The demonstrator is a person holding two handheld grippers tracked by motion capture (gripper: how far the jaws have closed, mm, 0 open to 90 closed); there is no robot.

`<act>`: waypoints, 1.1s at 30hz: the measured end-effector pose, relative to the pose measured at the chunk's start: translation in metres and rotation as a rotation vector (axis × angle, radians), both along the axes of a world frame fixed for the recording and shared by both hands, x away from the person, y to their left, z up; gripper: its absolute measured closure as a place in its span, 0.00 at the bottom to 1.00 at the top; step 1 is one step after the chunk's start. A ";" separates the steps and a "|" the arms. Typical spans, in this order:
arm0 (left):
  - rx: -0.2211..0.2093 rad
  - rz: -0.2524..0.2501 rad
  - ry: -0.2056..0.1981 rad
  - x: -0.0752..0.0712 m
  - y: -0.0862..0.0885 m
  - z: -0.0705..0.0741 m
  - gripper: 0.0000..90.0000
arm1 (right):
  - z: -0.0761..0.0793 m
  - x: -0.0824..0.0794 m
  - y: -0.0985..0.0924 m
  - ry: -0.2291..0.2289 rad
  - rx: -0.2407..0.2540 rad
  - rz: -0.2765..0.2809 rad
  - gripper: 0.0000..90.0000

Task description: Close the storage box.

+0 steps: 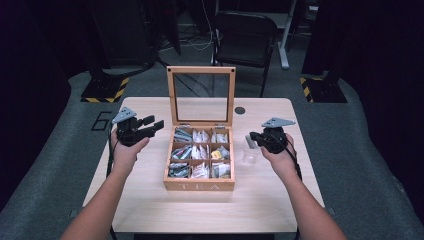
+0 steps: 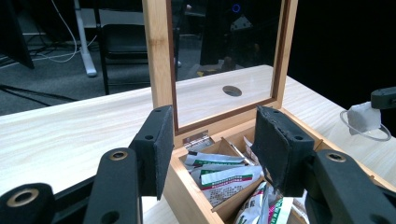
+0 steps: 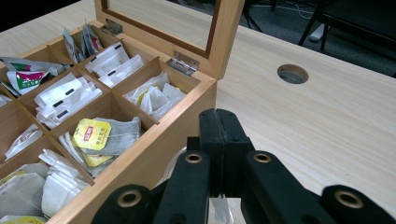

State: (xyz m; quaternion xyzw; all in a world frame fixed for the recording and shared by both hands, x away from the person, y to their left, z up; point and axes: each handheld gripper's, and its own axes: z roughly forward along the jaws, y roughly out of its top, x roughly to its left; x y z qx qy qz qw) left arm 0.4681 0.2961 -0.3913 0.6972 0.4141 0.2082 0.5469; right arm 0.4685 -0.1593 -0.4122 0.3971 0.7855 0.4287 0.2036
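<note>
- the tea bag [image 2: 363,117] hangs at the right gripper [image 1: 261,139], just over the clear glass cup [image 1: 250,151] that stands on the table just right of the tea box.
- in the right gripper view its black jaws are pressed together, and below them a bit of thin string or paper shows; whether the pads pinch it i cannot tell for sure.
- the wooden tea box [image 1: 199,186] sits at the middle of the table [image 1: 150,210], its glass-paned lid [image 1: 201,69] standing upright at the far side.
- the box has nine compartments filled with sachets and tea bags; a yellow-tagged tea bag [image 3: 95,134] lies in the right column, middle row.
- the left gripper [image 1: 150,125] is held above the table left of the box, jaws parted with nothing between them, pointing toward the box.
- a round cable hole [image 1: 240,110] sits in the table top far right of the lid.
- a black folding chair [image 1: 245,37] stands on the floor beyond the table.
</note>
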 end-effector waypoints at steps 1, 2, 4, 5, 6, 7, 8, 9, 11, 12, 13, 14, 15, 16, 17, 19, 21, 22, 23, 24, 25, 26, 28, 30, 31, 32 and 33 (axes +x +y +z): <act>0.000 0.000 -0.001 0.000 0.000 0.000 0.53 | -0.001 0.000 0.001 0.002 -0.002 0.002 1.00; 0.000 0.000 -0.001 0.000 0.000 0.000 0.53 | -0.001 0.000 0.001 0.001 -0.008 0.005 1.00; 0.000 0.000 -0.002 0.000 0.000 0.000 0.53 | -0.002 0.000 0.002 0.005 -0.013 0.006 1.00; -0.002 -0.002 0.002 0.000 0.001 0.000 0.53 | -0.004 0.001 0.003 0.008 -0.015 0.007 1.00; -0.003 -0.001 0.001 -0.001 0.001 0.000 0.53 | -0.004 0.001 0.003 0.007 -0.015 0.006 1.00; -0.003 0.002 -0.002 -0.001 0.001 0.000 0.53 | -0.005 0.001 0.004 0.010 -0.016 0.006 1.00; -0.003 0.002 -0.002 -0.001 0.001 0.000 0.53 | -0.006 0.001 0.004 0.012 -0.017 0.008 1.00; -0.007 0.003 -0.003 -0.001 0.002 -0.001 0.53 | -0.007 0.001 0.004 0.015 -0.018 0.008 1.00; -0.011 0.010 -0.004 -0.001 0.003 -0.002 0.53 | -0.010 0.000 0.004 0.021 -0.021 0.007 1.00; -0.012 0.011 0.002 -0.001 0.004 -0.003 0.53 | -0.011 0.001 0.004 0.024 -0.020 0.007 0.99; -0.012 0.011 0.002 -0.001 0.004 -0.003 0.53 | -0.011 0.001 0.004 0.024 -0.020 0.007 0.99; -0.012 0.014 0.003 -0.001 0.005 -0.005 0.53 | -0.012 0.000 0.003 0.027 -0.021 0.005 0.98; -0.012 0.014 0.006 -0.001 0.005 -0.005 0.53 | -0.013 0.000 0.002 0.025 -0.022 0.006 0.98; -0.012 0.016 0.005 -0.001 0.005 -0.005 0.53 | -0.013 0.000 0.002 0.028 -0.019 0.003 0.97; -0.013 0.017 0.002 -0.001 0.005 -0.005 0.53 | -0.013 -0.001 0.002 0.030 -0.021 0.003 0.97; -0.012 0.016 -0.001 -0.001 0.005 -0.005 0.53 | -0.014 -0.001 0.001 0.028 -0.020 0.002 0.97; -0.014 0.015 -0.001 -0.001 0.004 -0.004 0.53 | -0.014 -0.002 0.000 0.032 -0.016 -0.003 0.96; -0.013 0.013 0.004 -0.002 0.004 -0.004 0.53 | -0.014 -0.002 0.000 0.030 -0.018 0.001 0.96; -0.014 0.013 0.003 -0.002 0.004 -0.004 0.53 | -0.013 -0.002 0.000 0.030 -0.019 -0.001 0.96; -0.015 0.013 0.000 -0.001 0.004 -0.004 0.53 | -0.013 -0.002 0.000 0.031 -0.017 0.001 0.95; -0.012 0.013 -0.002 -0.001 0.004 -0.004 0.53 | -0.013 -0.002 0.000 0.032 -0.017 0.001 0.94; -0.012 0.013 -0.001 -0.001 0.004 -0.004 0.53 | -0.013 -0.002 0.000 0.035 -0.018 0.003 0.93; -0.012 0.013 -0.001 -0.001 0.004 -0.004 0.53 | -0.013 -0.002 0.001 0.033 -0.021 0.007 0.90; -0.012 0.012 0.002 -0.002 0.004 -0.003 0.53 | -0.012 -0.002 0.002 0.036 -0.021 0.010 0.87; -0.013 0.012 0.001 -0.001 0.004 -0.003 0.53 | -0.011 -0.002 0.002 0.032 -0.022 0.016 0.85; -0.013 0.012 0.001 -0.001 0.004 -0.003 0.53 | -0.009 -0.003 0.003 0.032 -0.023 0.016 0.83; -0.010 0.014 -0.004 -0.001 0.004 -0.003 0.53 | -0.008 -0.003 0.004 0.027 -0.020 0.016 0.80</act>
